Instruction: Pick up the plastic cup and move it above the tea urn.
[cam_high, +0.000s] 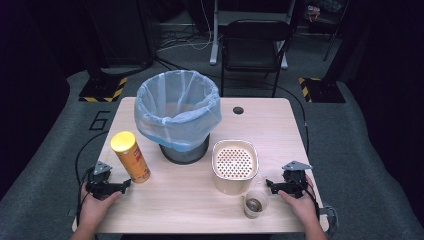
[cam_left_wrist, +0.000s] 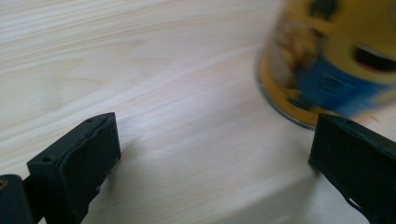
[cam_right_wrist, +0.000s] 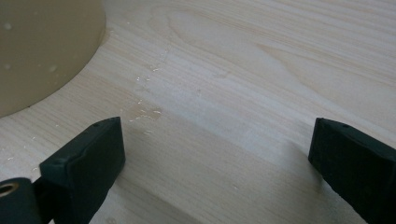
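Table: pale wood-grain top, smooth matt | yellow cylindrical crisp can: glossy printed wrap, metal base rim | beige perforated-top container: matt plastic | bin liner at 12 o'clock: thin translucent blue plastic, crinkled | black gripper pads: matt, rough-edged

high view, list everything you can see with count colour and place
table: 1, light wood, centre
bin: 1, dark with pale blue bag, table's far middle
chip can: 1, yellow and orange, upright, front left
perforated container: 1, beige, right of the bin
glass cup: 1, clear, front right edge
chair: 1, black, behind the table
left gripper: 1, black, open, beside the can
right gripper: 1, black, open, beside the cup
hands: 2, bottom corners
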